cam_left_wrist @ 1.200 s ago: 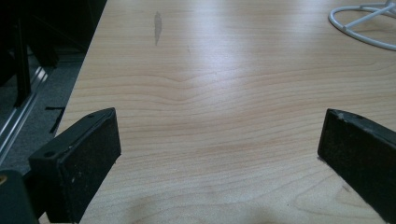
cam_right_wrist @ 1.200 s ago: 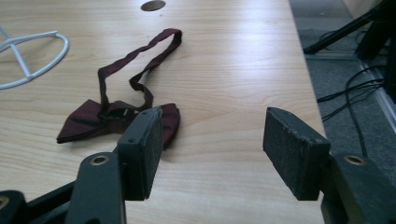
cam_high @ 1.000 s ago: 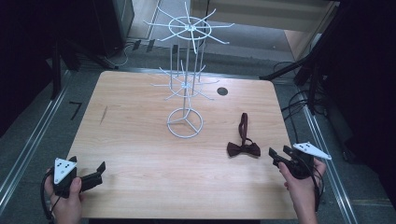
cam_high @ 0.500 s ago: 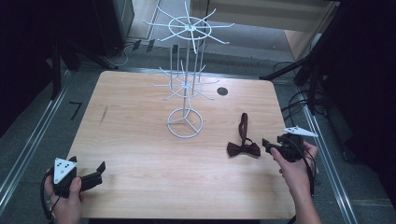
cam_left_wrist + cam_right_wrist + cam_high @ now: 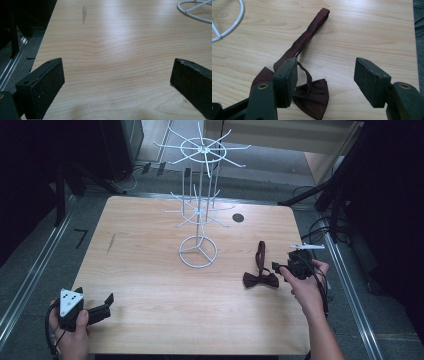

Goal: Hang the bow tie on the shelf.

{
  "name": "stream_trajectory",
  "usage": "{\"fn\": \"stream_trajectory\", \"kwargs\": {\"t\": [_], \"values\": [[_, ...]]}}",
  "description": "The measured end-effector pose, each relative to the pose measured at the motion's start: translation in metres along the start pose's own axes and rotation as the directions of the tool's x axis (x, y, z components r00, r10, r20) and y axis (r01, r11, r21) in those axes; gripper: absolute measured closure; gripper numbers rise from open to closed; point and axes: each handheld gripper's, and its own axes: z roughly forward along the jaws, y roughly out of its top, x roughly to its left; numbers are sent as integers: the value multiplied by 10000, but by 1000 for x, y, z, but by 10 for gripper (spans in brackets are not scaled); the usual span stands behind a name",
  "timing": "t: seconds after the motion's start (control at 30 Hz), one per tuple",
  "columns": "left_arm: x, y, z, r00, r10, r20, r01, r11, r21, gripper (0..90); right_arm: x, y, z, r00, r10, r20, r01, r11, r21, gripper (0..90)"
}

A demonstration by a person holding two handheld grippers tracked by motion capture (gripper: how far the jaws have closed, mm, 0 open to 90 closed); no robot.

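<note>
High view: the dark red bow tie lies flat toward the table's four-o'clock edge, bare wood around it. Just beside it, the right gripper has its jaws apart, unclamped. At seven o'clock, the left gripper gapes over open board.

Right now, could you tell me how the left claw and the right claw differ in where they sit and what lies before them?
The left claw sits at the table's near left corner with bare wood between its jaws, while the right claw is at the right side, beside the dark red bow tie. In the left gripper view the left claw faces open tabletop; in the right gripper view the bow tie lies partly behind the right claw's left jaw. Both stand open, gripping nothing.
</note>
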Motion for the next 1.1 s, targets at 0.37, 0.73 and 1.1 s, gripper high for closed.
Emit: {"fn": "stream_trajectory", "kwargs": {"t": [0.37,0.73,1.1], "values": [[1,0,0,9999,-115,36,115,9999,16,0,9,23,13,9995,-286,-156,299,9959,859,369],[0,0,0,10000,-43,-46,43,10000,23,0,16,36,31,9982,-367,-480,444,9843,1709,363],[0,0,0,10000,-28,-63,28,10000,10,0,20,47,52,9989,28,-469,82,9726,2322,353]]}}
